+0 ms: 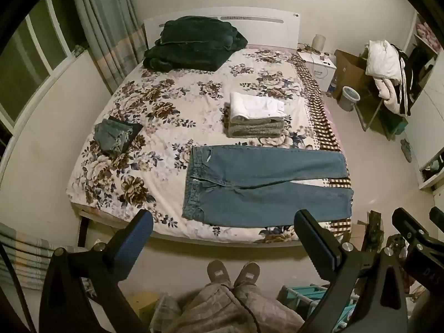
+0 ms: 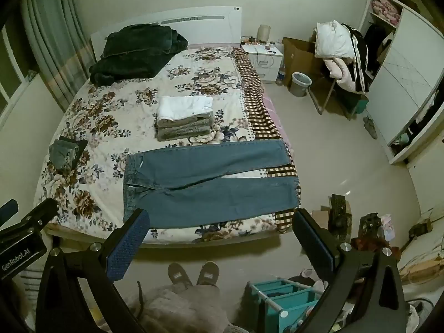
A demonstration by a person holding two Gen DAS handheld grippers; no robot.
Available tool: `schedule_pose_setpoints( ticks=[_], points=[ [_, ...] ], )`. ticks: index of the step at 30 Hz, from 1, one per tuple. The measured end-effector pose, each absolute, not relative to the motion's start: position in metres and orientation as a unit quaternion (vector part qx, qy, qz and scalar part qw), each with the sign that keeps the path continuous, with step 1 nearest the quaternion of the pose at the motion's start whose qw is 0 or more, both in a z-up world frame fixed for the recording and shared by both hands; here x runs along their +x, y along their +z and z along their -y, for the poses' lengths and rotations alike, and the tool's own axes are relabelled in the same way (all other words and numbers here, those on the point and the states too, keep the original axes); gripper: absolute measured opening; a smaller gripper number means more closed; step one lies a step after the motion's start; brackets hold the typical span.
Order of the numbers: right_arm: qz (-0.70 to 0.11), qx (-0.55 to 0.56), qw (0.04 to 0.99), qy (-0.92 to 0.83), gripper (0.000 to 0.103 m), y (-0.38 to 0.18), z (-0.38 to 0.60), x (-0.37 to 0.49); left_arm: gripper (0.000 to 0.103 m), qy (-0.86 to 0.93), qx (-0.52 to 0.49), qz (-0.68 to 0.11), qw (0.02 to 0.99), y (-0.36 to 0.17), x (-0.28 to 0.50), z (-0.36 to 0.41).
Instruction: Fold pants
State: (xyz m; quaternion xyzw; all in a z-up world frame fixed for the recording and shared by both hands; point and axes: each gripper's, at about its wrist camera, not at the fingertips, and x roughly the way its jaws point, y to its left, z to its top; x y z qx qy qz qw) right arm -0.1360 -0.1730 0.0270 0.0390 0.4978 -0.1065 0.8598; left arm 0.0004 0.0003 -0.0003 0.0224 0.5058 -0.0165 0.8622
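Blue jeans [image 1: 263,186] lie spread flat across the near right part of the bed [image 1: 155,127], waistband to the left, both legs reaching to the right edge; they also show in the right wrist view [image 2: 211,180]. My left gripper [image 1: 223,222] is open and empty, held high above the floor in front of the bed's foot. My right gripper [image 2: 220,219] is open and empty too, beside the left one, well back from the jeans. The right gripper's tips show at the left wrist view's right edge [image 1: 416,219].
A stack of folded white and grey clothes [image 1: 256,116] sits mid-bed. A small folded denim piece [image 1: 116,136] lies at the left, dark green bedding [image 1: 191,44] at the head. A teal rack [image 2: 288,299] and clutter stand on the floor right. The person's feet [image 1: 233,273] are below.
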Motion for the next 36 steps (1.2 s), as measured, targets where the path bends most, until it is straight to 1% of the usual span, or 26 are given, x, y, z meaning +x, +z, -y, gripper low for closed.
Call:
schedule_pose_setpoints(
  ticks=[36],
  points=[
    [-0.505,0.038,0.856,-0.103,0.103,0.02,0.168,-0.129,0.103,-0.01,0.031,-0.5,0.866,0.004,0.008,0.012]
  ],
)
